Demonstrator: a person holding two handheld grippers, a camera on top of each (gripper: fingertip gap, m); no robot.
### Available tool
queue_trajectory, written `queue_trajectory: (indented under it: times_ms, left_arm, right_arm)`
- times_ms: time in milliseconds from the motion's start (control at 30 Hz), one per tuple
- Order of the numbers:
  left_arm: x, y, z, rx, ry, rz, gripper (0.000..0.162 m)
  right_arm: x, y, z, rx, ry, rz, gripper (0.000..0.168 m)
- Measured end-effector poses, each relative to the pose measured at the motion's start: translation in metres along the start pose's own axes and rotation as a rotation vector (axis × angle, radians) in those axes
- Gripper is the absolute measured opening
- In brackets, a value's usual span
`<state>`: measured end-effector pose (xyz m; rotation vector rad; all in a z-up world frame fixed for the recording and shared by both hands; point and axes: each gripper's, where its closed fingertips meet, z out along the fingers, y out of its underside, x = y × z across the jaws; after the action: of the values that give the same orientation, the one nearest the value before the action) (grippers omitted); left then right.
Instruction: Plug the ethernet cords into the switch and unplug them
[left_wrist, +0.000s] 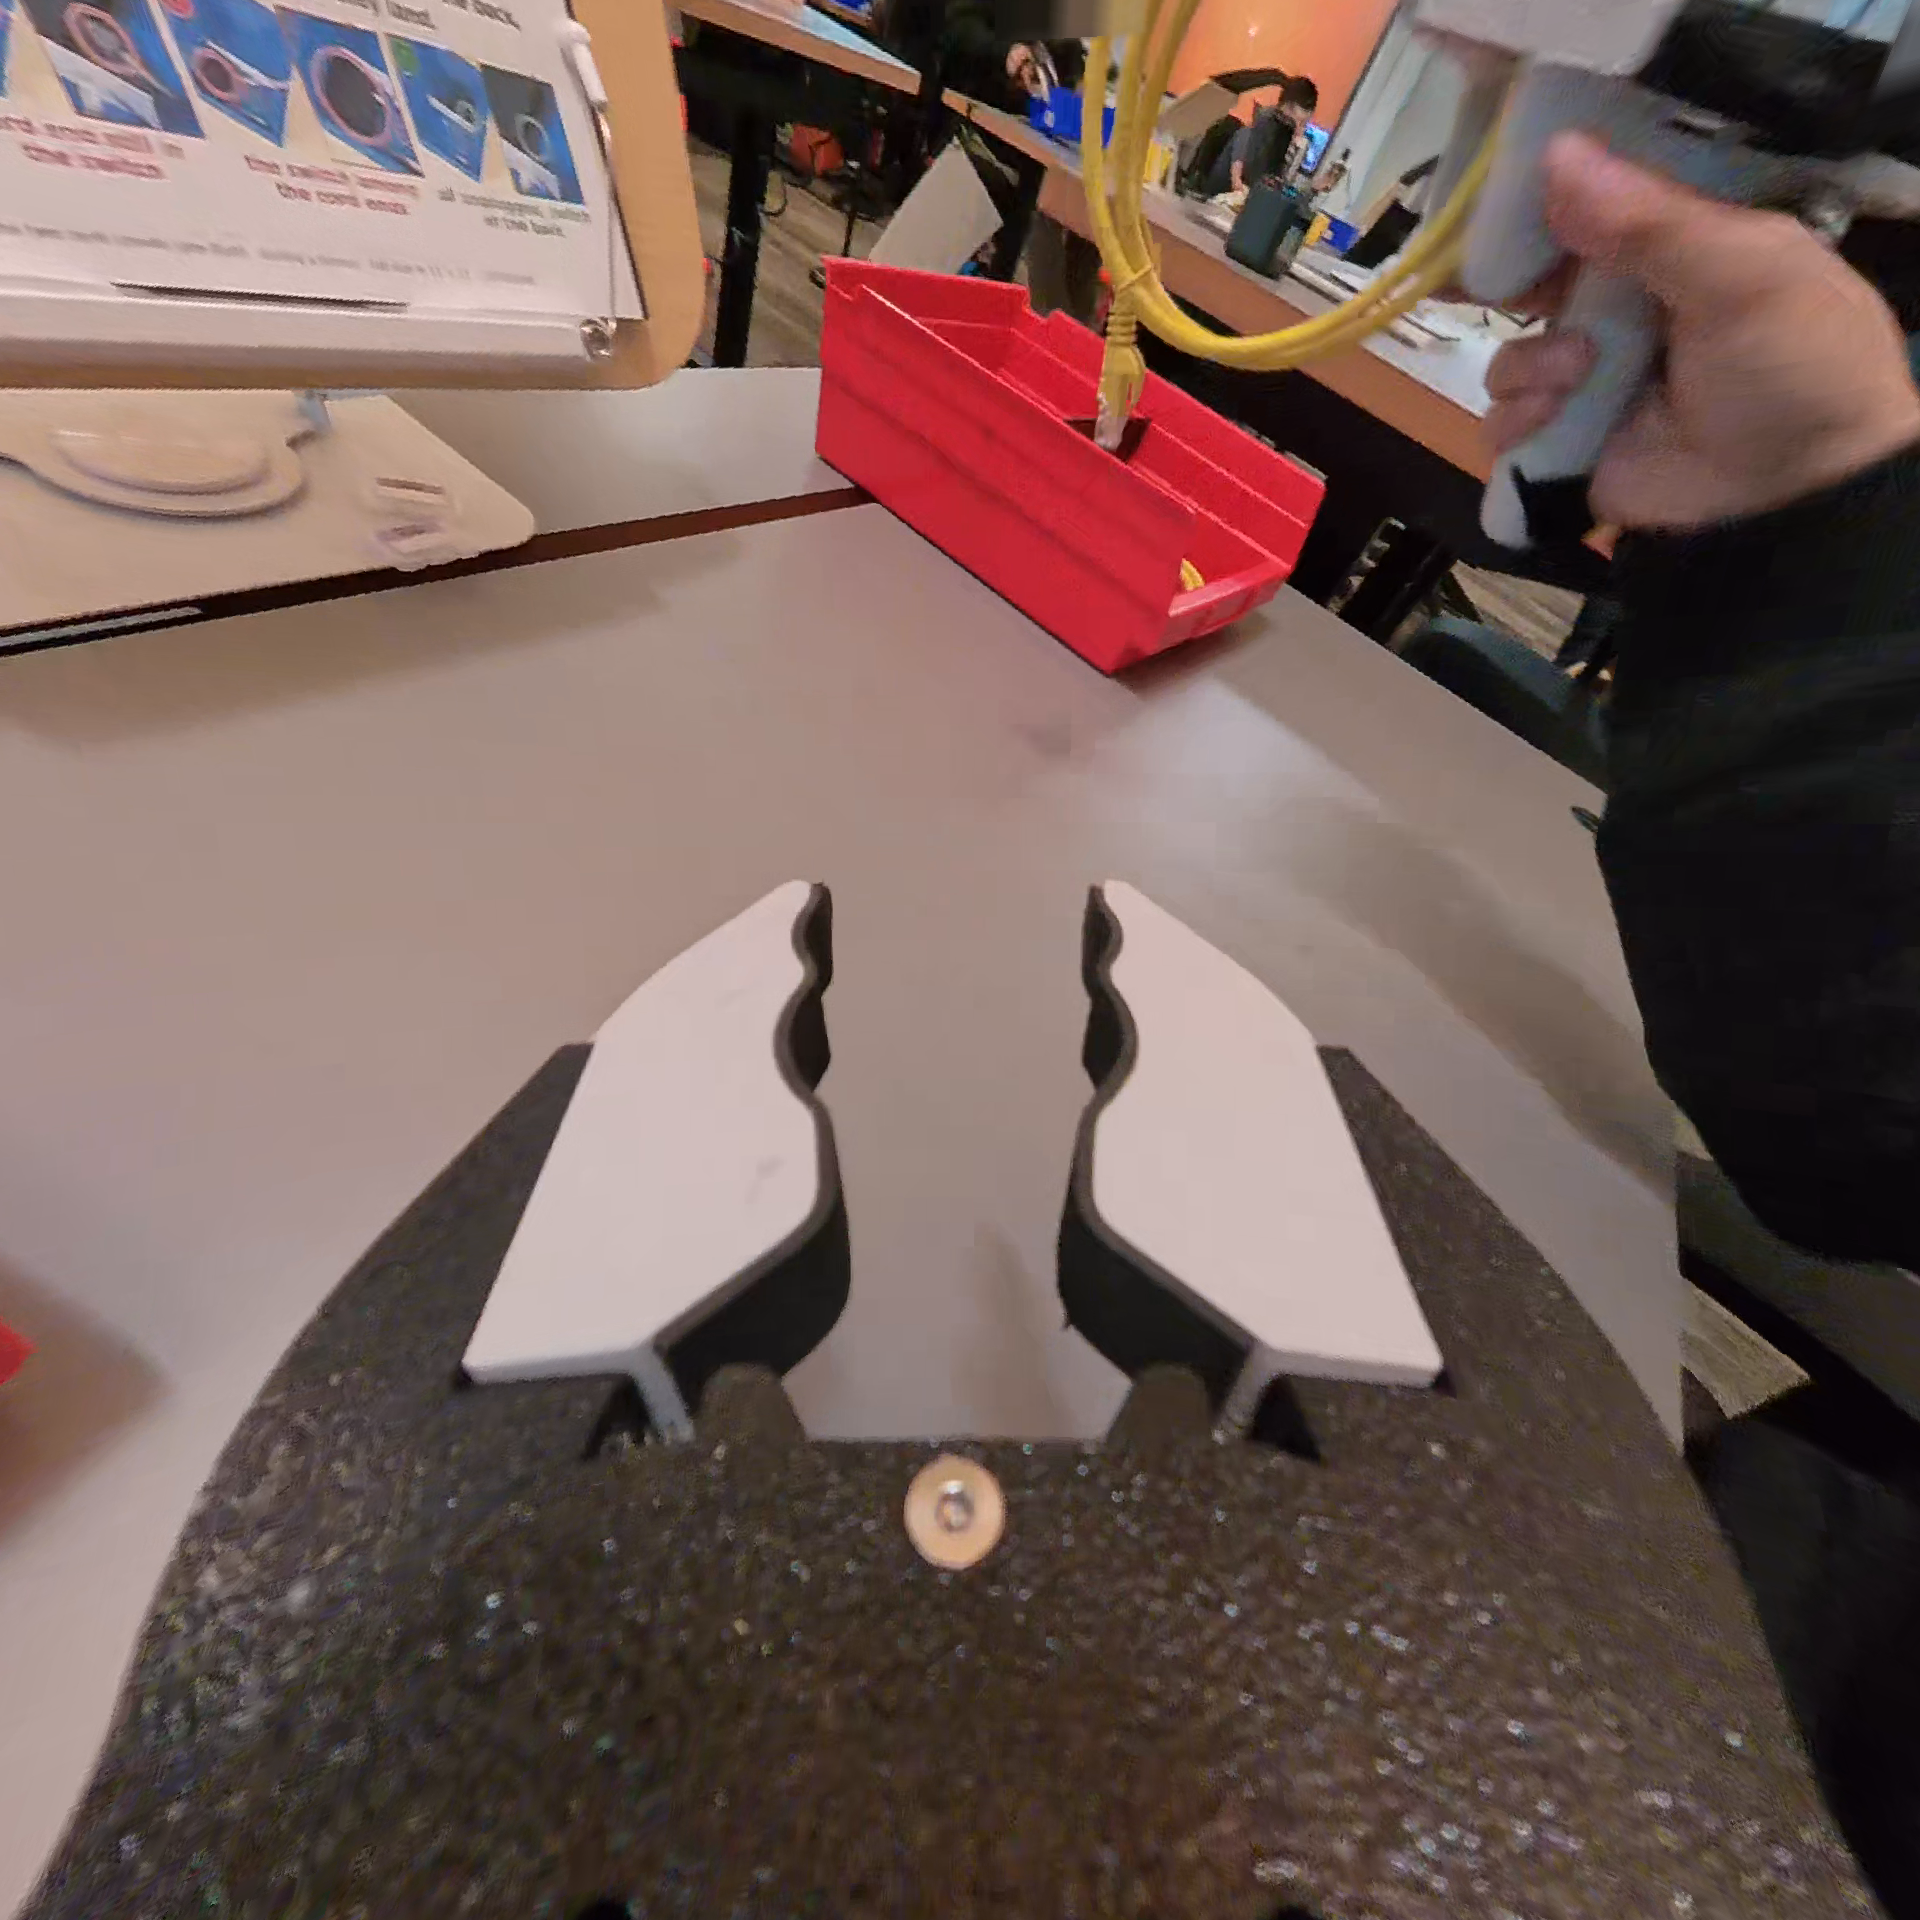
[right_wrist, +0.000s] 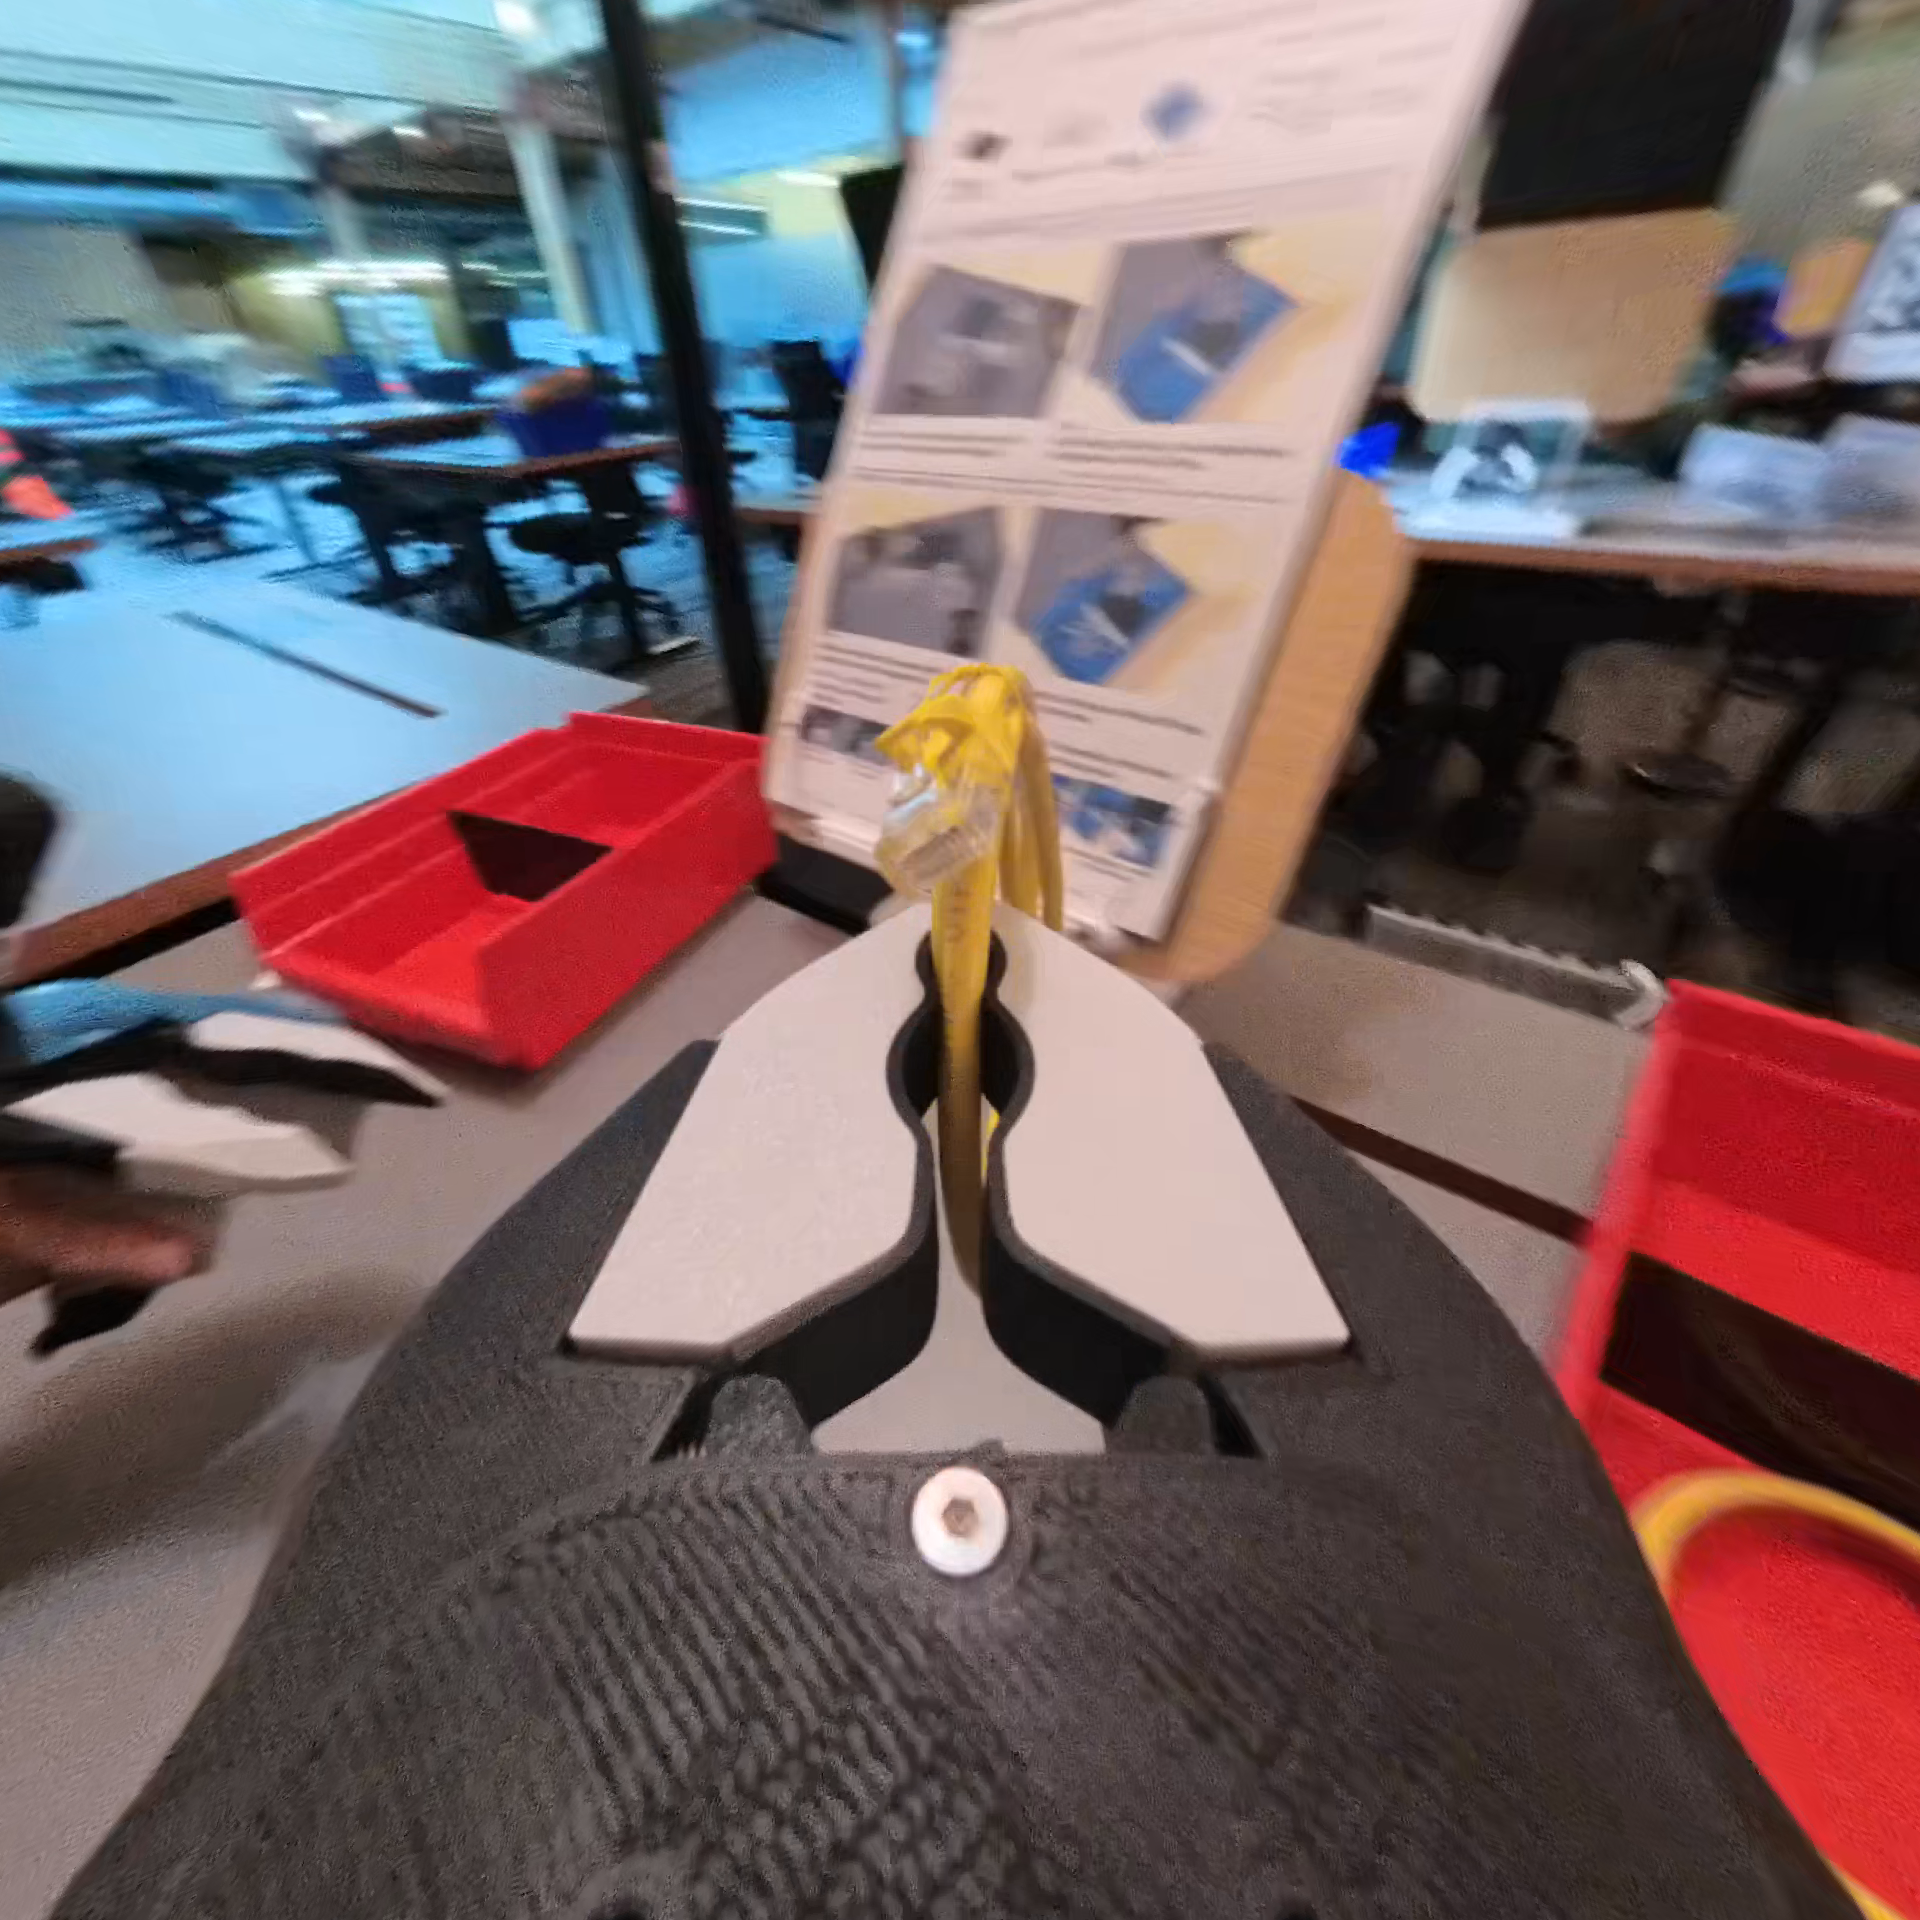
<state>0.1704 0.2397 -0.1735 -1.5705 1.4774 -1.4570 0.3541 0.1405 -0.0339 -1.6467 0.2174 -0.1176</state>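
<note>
My left gripper (left_wrist: 956, 904) is open and empty, low over the grey table (left_wrist: 520, 831). My right gripper (right_wrist: 961, 935) is shut on a yellow ethernet cord (right_wrist: 961, 1091); its clear plug (right_wrist: 940, 821) sticks up past the fingertips. In the left wrist view the cord (left_wrist: 1122, 239) hangs in loops from the right gripper, held high by a hand (left_wrist: 1714, 343), and a plug (left_wrist: 1120, 384) dangles over a red bin (left_wrist: 1039, 499). The left gripper (right_wrist: 390, 1132) shows blurred at the left of the right wrist view. No switch shows in either view.
An instruction sheet on a stand (left_wrist: 312, 156) is at the back of the table; it also shows in the right wrist view (right_wrist: 1091, 468). A red bin (right_wrist: 499, 914) sits back left. Another red bin (right_wrist: 1766, 1195) at the right holds a yellow cord (right_wrist: 1766, 1507). The gap from one gripper's tips to the other's is roughly 25 cm.
</note>
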Motion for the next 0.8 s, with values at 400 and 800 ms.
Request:
queue_trajectory:
  times_ms: [400,800]
  left_arm:
    - [0.029,0.010,0.012,-0.088,0.080,0.072,0.048]
    - [0.045,0.024,0.028,-0.159,0.093,0.106,0.046]
  right_arm:
    - [0.259,0.123,-0.073,0.040,0.238,0.971,0.015]
    - [0.253,0.181,-0.100,-0.469,0.343,0.598,0.018]
